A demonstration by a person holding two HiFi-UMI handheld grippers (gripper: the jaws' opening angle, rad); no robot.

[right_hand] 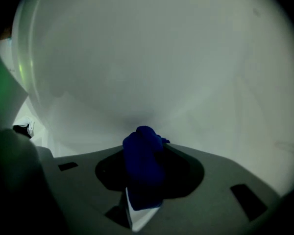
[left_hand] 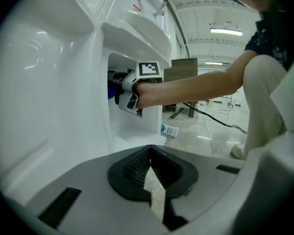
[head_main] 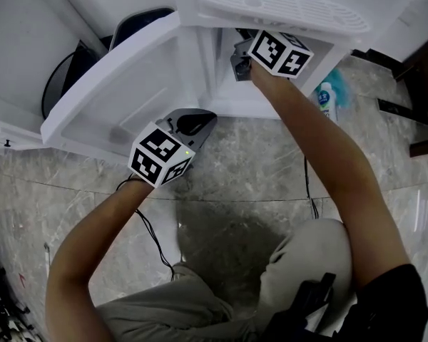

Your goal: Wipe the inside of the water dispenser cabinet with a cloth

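While the big white water dispenser (head_main: 285, 9) stands at 12 o'clock in the head view, its cabinet door (head_main: 121, 91) hangs wide open toward 10 o'clock. Beside the door is the cabinet (head_main: 225, 70), a white box with smooth walls. The person crouches on the grey floor (head_main: 257, 169) in front of it.

The right gripper (right_hand: 146, 153) reaches inside the cabinet. Its jaws are part way closed and pinch a blue cloth (right_hand: 141, 173). The cloth is bunched into a ball. Its tip is right by the white wall at 12 o'clock in the right gripper view, but I cannot tell if it touches.

The left gripper (left_hand: 150, 173) hovers outside, near the edge of the door. Its jaws are pressed together with nothing in them. A small bottle (head_main: 326, 100) lies on the floor at 2 o'clock.

I think the wiping step is under way, high up in the cabinet. Next, the cloth should press on the wall and slide side to side. Then it should go on to the other walls and the bottom. The grip must be tight so the cloth does not fall.
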